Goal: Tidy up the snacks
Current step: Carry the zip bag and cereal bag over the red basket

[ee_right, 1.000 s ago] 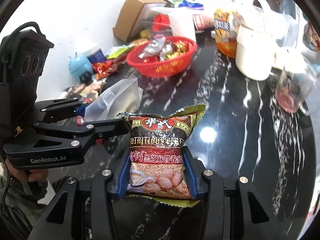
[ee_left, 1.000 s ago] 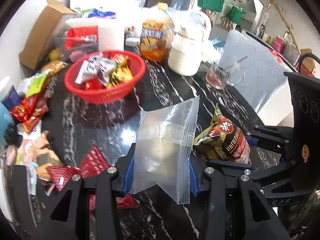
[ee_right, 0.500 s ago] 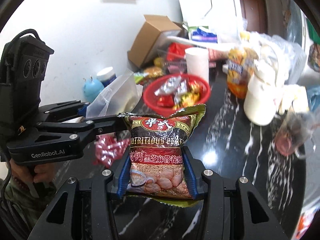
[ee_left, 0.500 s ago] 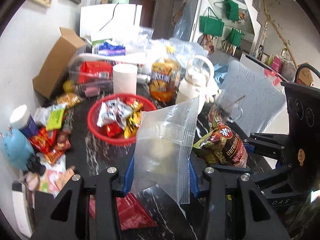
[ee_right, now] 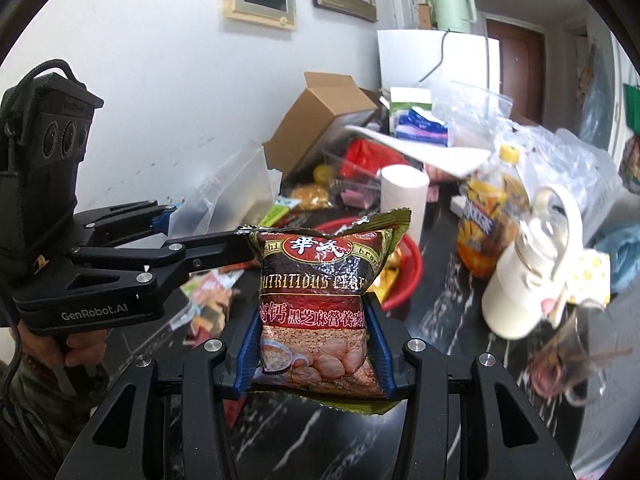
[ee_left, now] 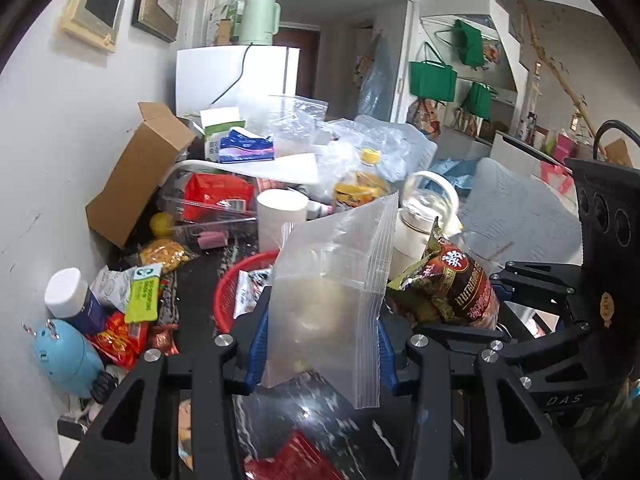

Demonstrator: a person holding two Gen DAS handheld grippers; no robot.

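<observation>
My left gripper point(ee_left: 318, 350) is shut on a clear zip bag point(ee_left: 332, 288), held upright above the black marble table point(ee_left: 304, 412). In the right wrist view my right gripper point(ee_right: 312, 346) is shut on a brown and red cereal packet point(ee_right: 320, 300), also lifted off the table. The packet point(ee_left: 452, 284) hangs just right of the zip bag in the left wrist view, with the right gripper's black body point(ee_left: 552, 320) behind it. From the right wrist, the left gripper's body point(ee_right: 100, 264) and the zip bag point(ee_right: 232, 192) sit at the left. A red basket point(ee_right: 408, 264) with several snacks stands behind both.
Loose snack packets point(ee_left: 132, 312) lie along the wall at left, by a blue toy point(ee_left: 68, 356) and a white-capped jar point(ee_left: 72, 300). Behind the basket stand a paper roll point(ee_right: 402, 196), an orange drink bottle point(ee_right: 488, 220), a white jug point(ee_right: 528, 280), a cardboard box point(ee_left: 136, 184) and a clear bin point(ee_left: 216, 204).
Both grippers have risen with their loads and tilted up, so the wall, pictures and fridge now show. The basket and table have dropped lower in both views. The grips are unchanged.
</observation>
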